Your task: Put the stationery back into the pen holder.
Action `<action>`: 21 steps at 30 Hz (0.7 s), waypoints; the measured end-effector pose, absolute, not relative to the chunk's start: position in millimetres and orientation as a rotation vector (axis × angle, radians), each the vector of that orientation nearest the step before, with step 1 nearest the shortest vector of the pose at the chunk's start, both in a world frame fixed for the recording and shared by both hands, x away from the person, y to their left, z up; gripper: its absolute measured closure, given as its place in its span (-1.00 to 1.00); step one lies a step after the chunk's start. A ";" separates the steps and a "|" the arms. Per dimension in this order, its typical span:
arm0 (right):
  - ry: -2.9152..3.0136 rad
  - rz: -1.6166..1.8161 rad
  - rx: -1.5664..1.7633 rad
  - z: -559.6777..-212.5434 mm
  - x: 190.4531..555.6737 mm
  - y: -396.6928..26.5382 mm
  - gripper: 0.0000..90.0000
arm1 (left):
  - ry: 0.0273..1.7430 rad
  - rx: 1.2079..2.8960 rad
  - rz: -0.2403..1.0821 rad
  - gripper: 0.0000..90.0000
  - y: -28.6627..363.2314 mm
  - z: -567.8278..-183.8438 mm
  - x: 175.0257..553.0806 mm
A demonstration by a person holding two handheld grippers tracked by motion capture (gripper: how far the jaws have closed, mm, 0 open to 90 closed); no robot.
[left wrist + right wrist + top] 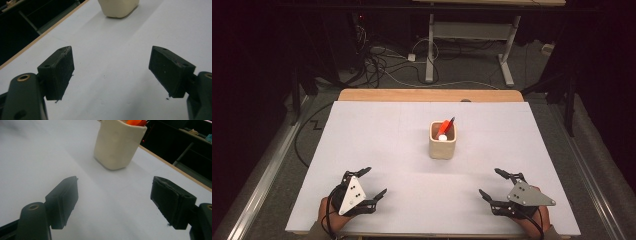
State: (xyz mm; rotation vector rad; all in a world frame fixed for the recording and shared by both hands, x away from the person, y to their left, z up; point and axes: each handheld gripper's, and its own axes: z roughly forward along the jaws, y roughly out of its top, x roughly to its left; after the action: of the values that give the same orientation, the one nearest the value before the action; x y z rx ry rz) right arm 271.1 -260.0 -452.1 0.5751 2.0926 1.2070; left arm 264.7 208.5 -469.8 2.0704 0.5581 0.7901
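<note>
A cream square cup point(442, 141) stands upright near the middle of the white table point(377, 145). An orange-red tool with a white end point(444, 130) leans inside it. My left gripper point(374, 182) rests near the front left edge, open and empty. My right gripper point(491, 183) rests near the front right edge, also open and empty. In the left gripper view the cup point(118, 8) lies far ahead between the black pads point(60, 72). In the right gripper view the cup point(117, 143) stands ahead, well beyond the pads point(65, 200).
The table's wooden far edge point(427, 95) borders a dark floor with cables point(382, 60) and the legs of another desk point(429, 50). Metal rails point(259, 165) run along the left and right sides. A person's hands hold both grippers at the front edge.
</note>
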 end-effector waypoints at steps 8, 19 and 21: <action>2.083 1.191 0.602 -455.9 268.2 -266.2 -0.50 | 0.594 2.094 0.770 -0.55 219.0 -477.9 257.9; 2.075 1.196 0.593 -454.6 266.7 -265.9 -0.50 | 0.589 2.082 0.771 -0.55 218.4 -476.8 256.5; 2.075 1.191 0.591 -454.2 266.2 -265.1 -0.50 | 0.589 2.076 0.769 -0.55 219.0 -476.5 256.1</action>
State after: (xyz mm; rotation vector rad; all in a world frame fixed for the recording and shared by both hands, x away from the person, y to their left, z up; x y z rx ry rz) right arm 266.2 -265.1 -454.2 0.5906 2.0753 1.1912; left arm 256.1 219.0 -476.5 2.0762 0.5887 0.7694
